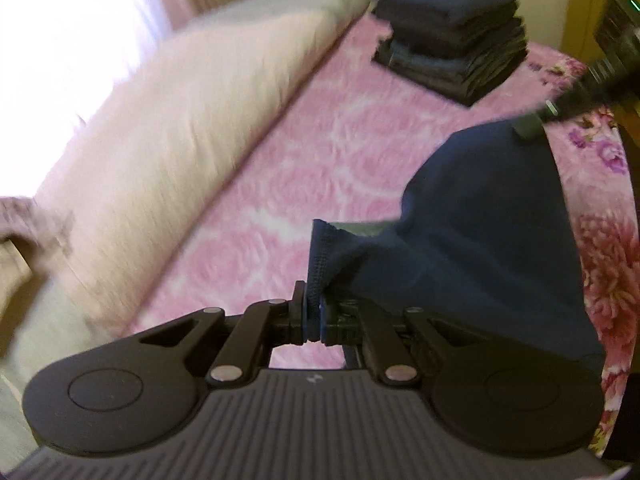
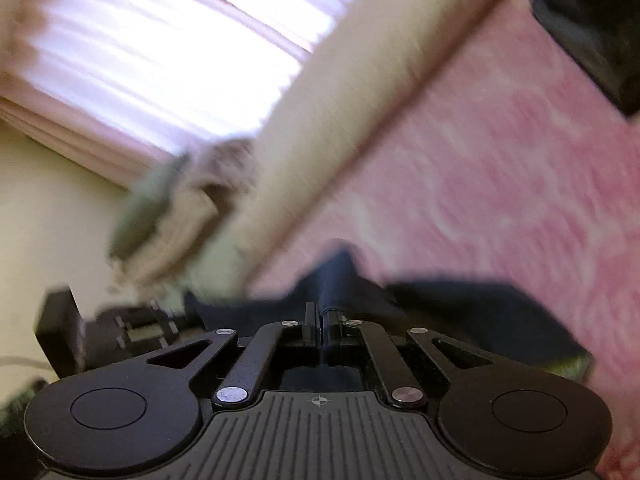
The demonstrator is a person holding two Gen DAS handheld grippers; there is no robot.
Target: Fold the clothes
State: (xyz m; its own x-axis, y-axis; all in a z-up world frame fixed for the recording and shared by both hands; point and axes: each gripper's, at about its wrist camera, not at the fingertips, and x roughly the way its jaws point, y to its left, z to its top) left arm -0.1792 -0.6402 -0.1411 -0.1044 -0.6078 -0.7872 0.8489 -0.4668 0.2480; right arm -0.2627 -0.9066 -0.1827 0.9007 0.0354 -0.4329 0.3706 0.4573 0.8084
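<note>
A navy blue garment (image 1: 480, 232) hangs stretched above the pink bed. My left gripper (image 1: 314, 316) is shut on its hemmed corner at the bottom centre of the left wrist view. My right gripper (image 1: 528, 128) shows there at the upper right, pinching the garment's other corner. In the blurred right wrist view my right gripper (image 2: 322, 328) is shut on the navy cloth (image 2: 340, 280), and my left gripper (image 2: 132, 332) shows at the lower left.
A stack of folded dark clothes (image 1: 452, 36) sits at the far end of the pink floral bedspread (image 1: 304, 168). A long cream pillow (image 1: 168, 136) lies along the left side. A bright curtained window (image 2: 168, 48) is behind it.
</note>
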